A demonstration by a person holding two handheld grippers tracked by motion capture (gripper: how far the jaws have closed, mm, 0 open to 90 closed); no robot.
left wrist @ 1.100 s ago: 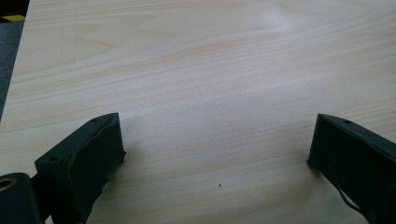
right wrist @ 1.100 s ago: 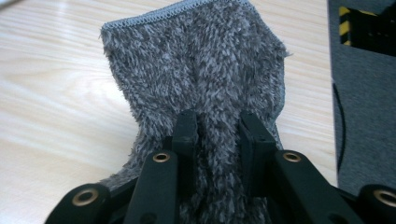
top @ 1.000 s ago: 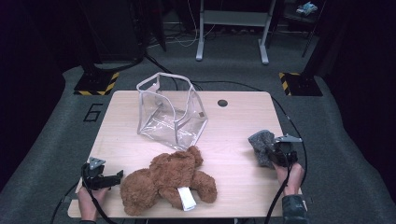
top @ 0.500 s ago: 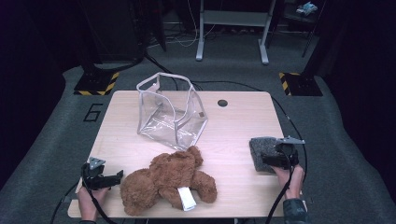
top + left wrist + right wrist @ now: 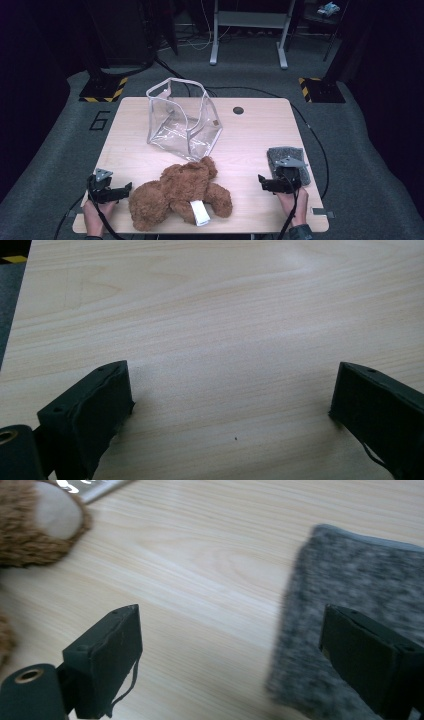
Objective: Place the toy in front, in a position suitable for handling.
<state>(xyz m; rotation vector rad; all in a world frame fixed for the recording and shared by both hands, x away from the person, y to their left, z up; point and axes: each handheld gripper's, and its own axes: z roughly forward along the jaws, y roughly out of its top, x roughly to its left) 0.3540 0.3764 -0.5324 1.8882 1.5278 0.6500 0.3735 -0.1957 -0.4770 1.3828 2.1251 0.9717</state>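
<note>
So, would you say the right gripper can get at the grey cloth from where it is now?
Probably yes: the right gripper has its jaws wide open, the grey cloth lies flat beside them, and only bare table lies between.

Bare table (image 5: 250, 145) lies open between the bear (image 5: 180, 192) and the grey cloth (image 5: 288, 162). The clear bag (image 5: 182, 120) blocks the far middle, just beyond the bear. Open wood stretches left of the bag.
</note>
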